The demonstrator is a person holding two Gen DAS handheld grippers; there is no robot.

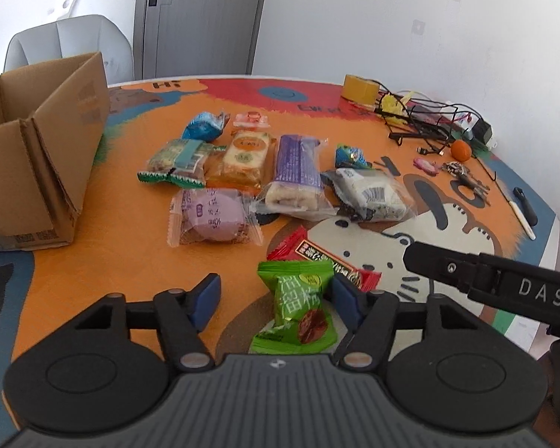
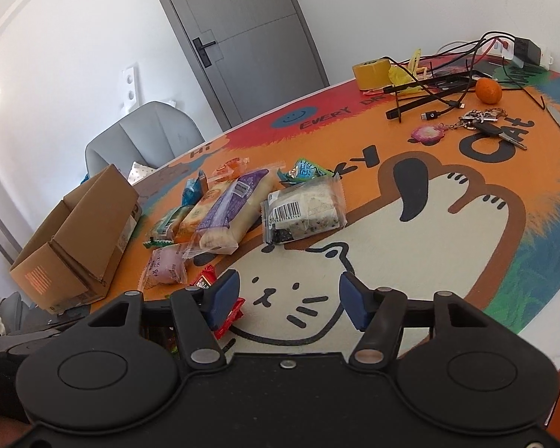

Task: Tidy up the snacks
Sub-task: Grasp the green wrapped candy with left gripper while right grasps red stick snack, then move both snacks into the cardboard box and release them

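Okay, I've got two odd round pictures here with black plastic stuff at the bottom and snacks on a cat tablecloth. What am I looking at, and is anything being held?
There is no robot here: a person holds a pair of handheld tongs in each hand, and each carries a wide-angle camera looking along its blue pads. One picture comes from the left tongs, the other from the right tongs. Wrapped snacks lie on the table beside an open cardboard box; cables, keys and an orange sit at the far side. The left tongs straddle a green snack packet: one pad touches it, the other is clear, so it is not gripped yet. The right tongs are open over bare cloth, with a red packet beside one pad.
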